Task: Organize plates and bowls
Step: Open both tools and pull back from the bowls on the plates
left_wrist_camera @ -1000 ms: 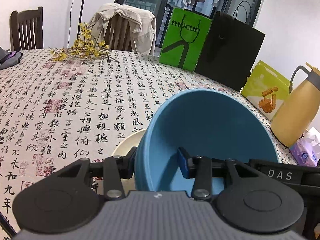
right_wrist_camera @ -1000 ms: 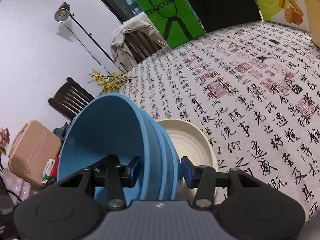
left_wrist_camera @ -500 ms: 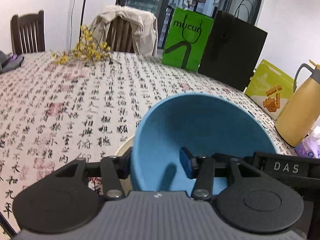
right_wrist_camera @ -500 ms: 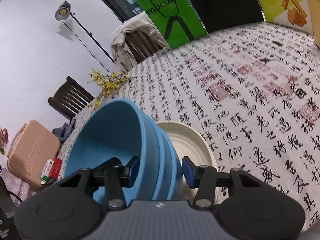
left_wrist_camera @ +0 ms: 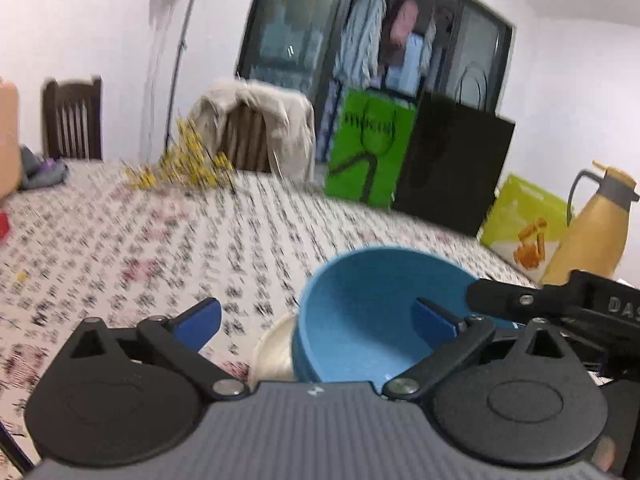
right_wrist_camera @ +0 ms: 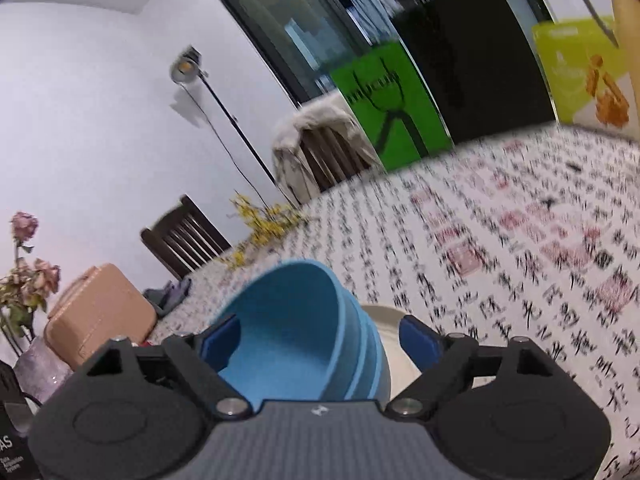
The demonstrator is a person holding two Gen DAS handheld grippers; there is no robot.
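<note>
Both tools have just been opening: the left gripper [left_wrist_camera: 316, 318] and the right gripper [right_wrist_camera: 320, 334] stand wide, pads clear of the wall between them; the stack of matte blue plastic-looking bowls [right_wrist_camera: 304, 332] sits in the cream round plate [right_wrist_camera: 394, 344] on the calligraphy-printed tablecloth [left_wrist_camera: 168, 248]; it looks light, stiff, not slippery; best pinched at the rim.

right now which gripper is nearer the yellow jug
Right. The right gripper straddles the blue bowls on the side toward the yellow jug, the left gripper their far side. Both have just been opening, bowl wall between jaws.
</note>
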